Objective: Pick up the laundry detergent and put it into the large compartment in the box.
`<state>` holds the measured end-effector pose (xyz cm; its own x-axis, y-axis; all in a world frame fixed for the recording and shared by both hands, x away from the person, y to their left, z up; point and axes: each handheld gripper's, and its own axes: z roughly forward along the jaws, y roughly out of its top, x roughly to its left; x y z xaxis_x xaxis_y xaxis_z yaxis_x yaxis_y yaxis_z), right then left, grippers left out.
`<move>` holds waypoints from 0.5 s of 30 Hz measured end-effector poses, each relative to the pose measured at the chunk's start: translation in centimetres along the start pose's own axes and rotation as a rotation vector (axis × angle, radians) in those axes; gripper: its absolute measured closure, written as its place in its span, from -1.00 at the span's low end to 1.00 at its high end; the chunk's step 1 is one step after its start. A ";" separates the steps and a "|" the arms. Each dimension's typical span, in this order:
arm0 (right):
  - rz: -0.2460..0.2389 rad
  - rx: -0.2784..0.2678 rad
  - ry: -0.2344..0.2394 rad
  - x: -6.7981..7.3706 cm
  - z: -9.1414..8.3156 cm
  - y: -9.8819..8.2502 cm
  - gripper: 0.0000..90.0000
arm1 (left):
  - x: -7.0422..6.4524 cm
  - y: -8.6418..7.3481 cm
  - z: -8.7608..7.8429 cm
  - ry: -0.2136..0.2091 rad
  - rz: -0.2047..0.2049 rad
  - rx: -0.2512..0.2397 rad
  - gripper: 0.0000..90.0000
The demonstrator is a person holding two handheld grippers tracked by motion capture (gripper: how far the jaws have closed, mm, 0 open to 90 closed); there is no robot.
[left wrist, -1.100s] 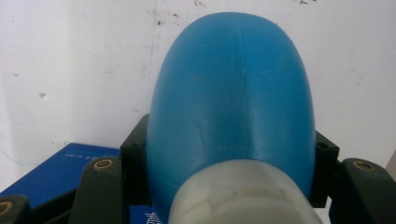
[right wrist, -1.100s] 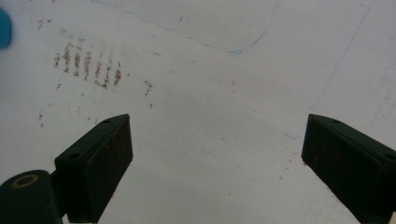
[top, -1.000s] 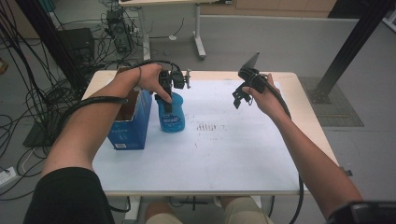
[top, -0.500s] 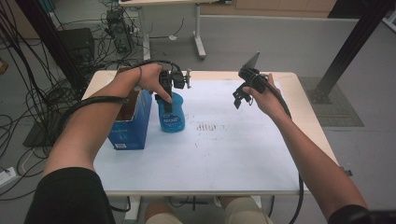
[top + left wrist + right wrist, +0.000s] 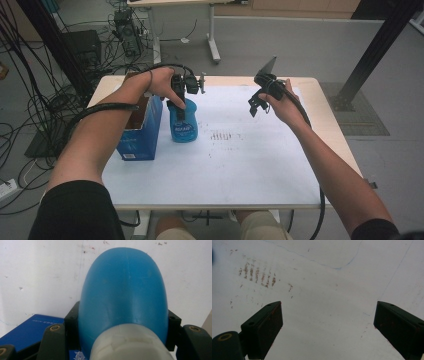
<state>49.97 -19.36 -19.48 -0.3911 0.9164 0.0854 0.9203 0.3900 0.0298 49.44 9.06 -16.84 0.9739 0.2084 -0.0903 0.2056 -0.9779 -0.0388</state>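
One blue bottle [image 5: 183, 125], one blue box [image 5: 142, 131], two tongs, perhaps nothing else on the table [image 5: 240, 170].

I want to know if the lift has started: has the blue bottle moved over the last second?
No. The blue bottle stands in the same spot beside the blue box on the table, with the left gripper clamped on it.

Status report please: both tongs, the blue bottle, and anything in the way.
Left tongs shut on blue bottle, upright on table. Right tongs open, empty, above table. Blue box close beside bottle.
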 end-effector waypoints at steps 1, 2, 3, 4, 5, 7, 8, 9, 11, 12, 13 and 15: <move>-0.003 -0.002 0.000 0.0 0.0 0.0 -0.81 | -0.1 0.1 -0.3 0.002 -0.005 0.005 -0.16; -0.007 -0.005 0.001 0.0 0.0 -0.1 -0.81 | -0.2 0.1 -0.7 0.004 -0.011 0.002 -0.16; -0.007 -0.005 0.004 0.0 0.0 -0.1 -0.81 | -0.3 0.1 -1.2 0.008 -0.019 0.003 -0.16; -0.008 -0.005 0.007 0.0 0.0 -0.2 -0.81 | -0.6 0.1 -1.7 0.016 -0.024 0.003 -0.16; -0.010 -0.001 0.007 0.1 0.0 -0.1 -0.81 | -0.7 0.2 -2.1 0.019 -0.030 0.000 -0.16; -0.013 -0.001 0.010 0.2 -0.1 -0.2 -0.81 | -1.1 0.3 -3.3 0.027 -0.042 -0.003 -0.16; -0.015 -0.004 0.011 0.2 -0.1 -0.2 -0.81 | -1.2 0.2 -3.9 0.025 -0.055 -0.011 -0.16; -0.017 -0.003 0.012 0.2 -0.1 -0.2 -0.81 | -1.4 0.2 -4.6 0.026 -0.063 -0.015 -0.16; -0.014 -0.001 0.014 0.2 -0.2 -0.3 -0.81 | -1.6 0.3 -6.0 0.023 -0.086 -0.021 -0.16; -0.018 0.004 0.012 0.2 -0.2 -0.3 -0.81 | -1.8 0.3 -6.9 0.023 -0.102 -0.024 -0.16; -0.019 0.006 0.012 0.2 -0.3 -0.4 -0.81 | -2.0 0.3 -7.5 0.025 -0.113 -0.028 -0.16; -0.027 0.004 0.020 0.2 -0.3 -0.5 -0.81 | -2.6 0.4 -8.9 0.044 -0.135 -0.028 -0.16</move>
<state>49.45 -19.44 -19.22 -0.4153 0.9037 0.1041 0.9095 0.4148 0.0279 47.84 7.90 -7.74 0.9402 0.3379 -0.0421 0.3374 -0.9412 -0.0195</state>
